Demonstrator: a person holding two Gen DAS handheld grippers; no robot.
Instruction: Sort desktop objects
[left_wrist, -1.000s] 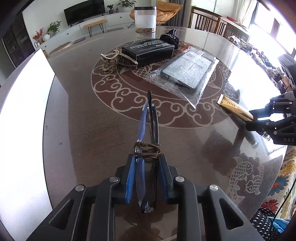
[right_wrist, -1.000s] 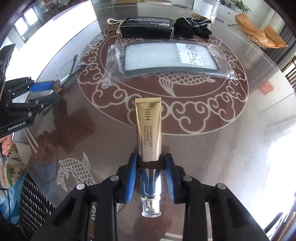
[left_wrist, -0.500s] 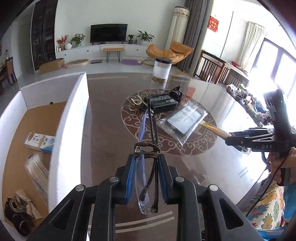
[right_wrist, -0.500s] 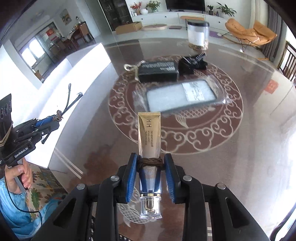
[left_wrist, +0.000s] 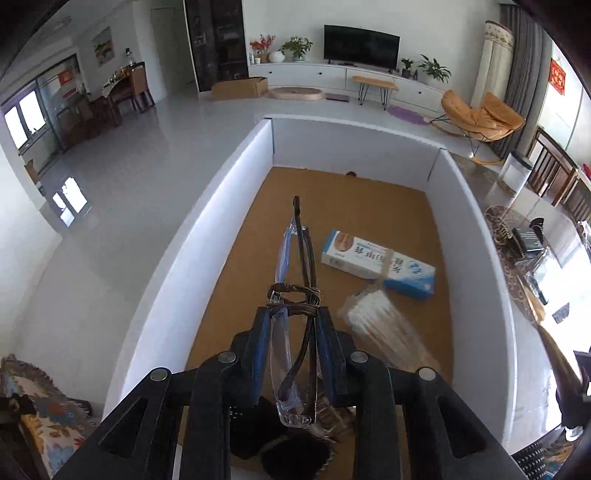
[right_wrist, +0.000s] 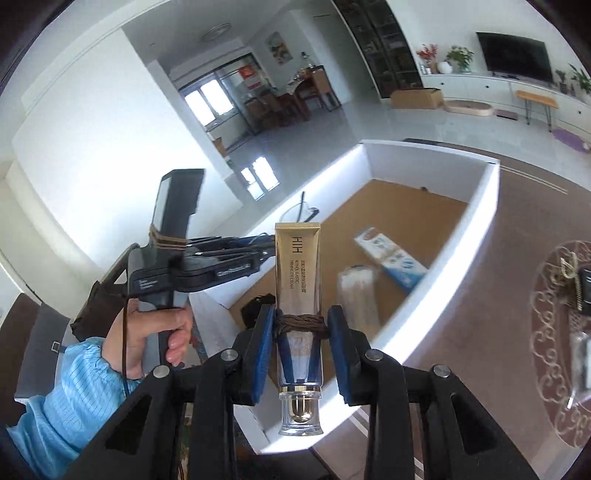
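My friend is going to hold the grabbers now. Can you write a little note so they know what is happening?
Left gripper: shut on the folded glasses, held over the white box.
Right gripper: shut on the gold cream tube, near the box's front corner.
Already in the box: a blue and white carton, a clear packet of sticks and something dark at the near end.
Still on the round table: a black box, a clear bagged item and a few small things.
Next, probably: put the glasses and tube in the box, then fetch the rest.

Left gripper (left_wrist: 293, 325) and right gripper (right_wrist: 301, 328) clamped, both seemingly angled downward
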